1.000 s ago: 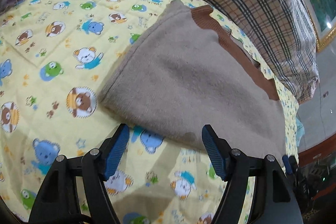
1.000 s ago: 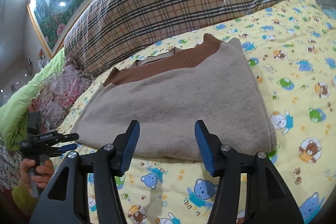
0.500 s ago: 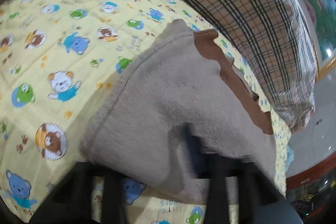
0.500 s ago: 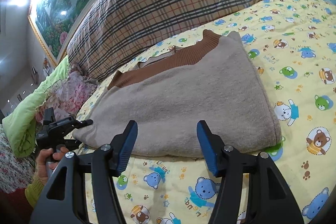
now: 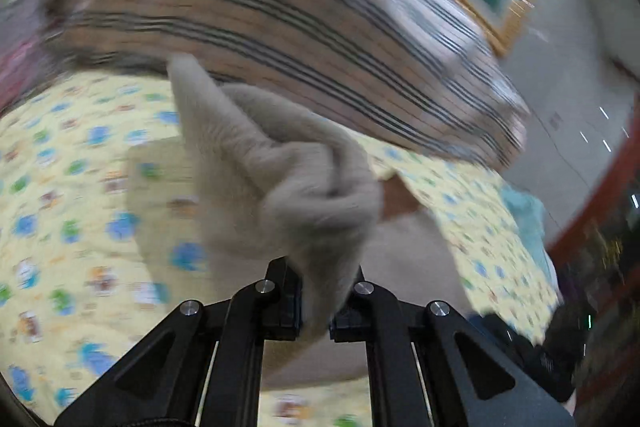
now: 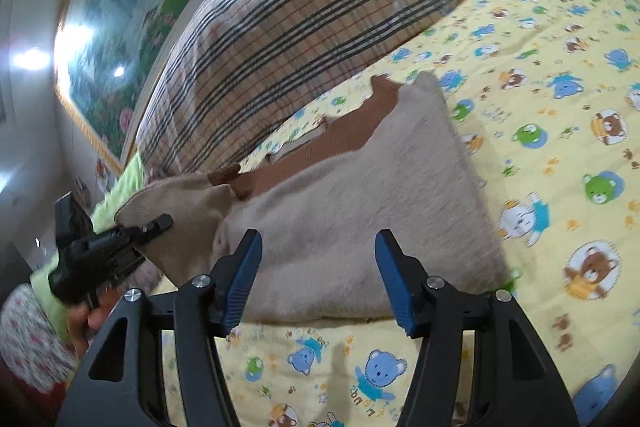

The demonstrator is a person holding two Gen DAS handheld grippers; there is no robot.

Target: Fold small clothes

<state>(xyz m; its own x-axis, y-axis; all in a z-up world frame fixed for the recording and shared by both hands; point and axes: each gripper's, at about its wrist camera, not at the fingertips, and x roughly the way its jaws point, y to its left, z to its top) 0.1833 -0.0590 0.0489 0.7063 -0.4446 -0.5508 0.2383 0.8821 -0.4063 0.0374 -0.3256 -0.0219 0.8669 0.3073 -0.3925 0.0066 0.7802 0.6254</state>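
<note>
The left gripper [image 5: 316, 301] is clenched on a raised corner of the beige sweater [image 6: 360, 211]; the right gripper [image 6: 318, 283] gapes wide, seemingly touching nothing. Quilt [image 6: 560, 107] lettering unreadable.

Left tongs [image 5: 316, 301] tips under sweater [image 5: 280, 179]

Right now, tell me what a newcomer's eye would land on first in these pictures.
First, the beige sweater lying on the yellow cartoon-bear quilt, its one end pinched and lifted by the left gripper. Next, the right gripper, jaws open, hovering at the sweater's near edge. Behind both, a big plaid pillow lies along the far side of the bed.
</note>
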